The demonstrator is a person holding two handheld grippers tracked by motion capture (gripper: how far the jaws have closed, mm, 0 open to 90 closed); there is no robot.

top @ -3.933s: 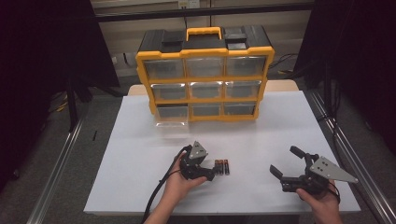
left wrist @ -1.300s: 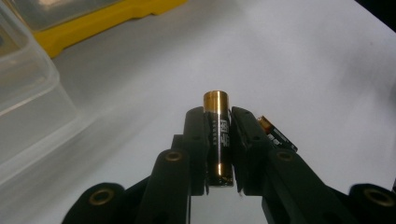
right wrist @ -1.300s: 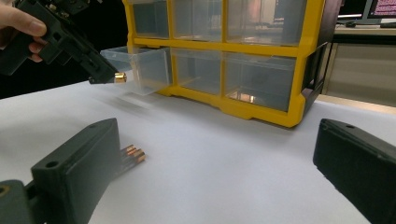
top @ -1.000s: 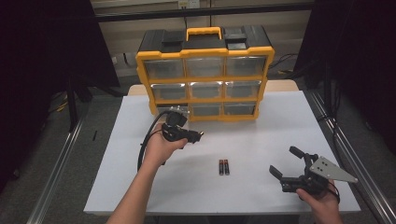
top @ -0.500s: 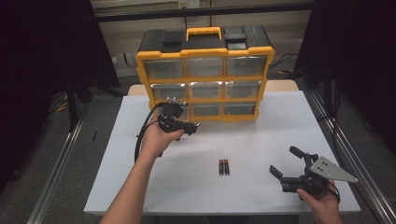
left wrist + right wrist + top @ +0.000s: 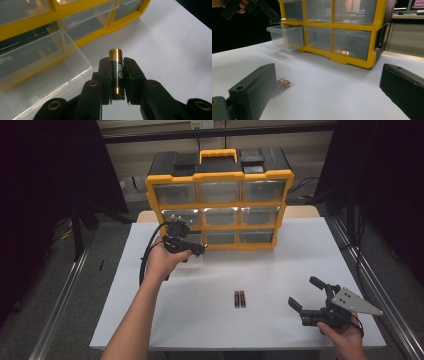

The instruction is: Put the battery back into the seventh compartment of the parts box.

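Note:
My left gripper (image 6: 199,250) is shut on a black and gold battery (image 6: 117,75), gripped across its middle with the gold end sticking out past the jaws. It hovers just in front of the pulled-out clear drawer (image 6: 42,62) at the bottom left of the yellow drawer cabinet (image 6: 220,202). The right gripper view has that open drawer (image 6: 285,37) at its upper left, with the left gripper (image 6: 274,17) above its rim. Two more batteries (image 6: 240,298) lie side by side mid-table. My right gripper (image 6: 303,292) rests open at the front right, holding nothing.
The cabinet stands at the back of the white table (image 6: 280,270) and has several clear drawers, the others pushed in. The left gripper's black cable (image 6: 145,260) loops down beside the forearm. Metal rails (image 6: 60,310) run along both sides of the table.
The left gripper has left the row of batteries near the front and carried one to the cabinet's bottom-left drawer, rising slightly in the last second. The right gripper has stayed still.

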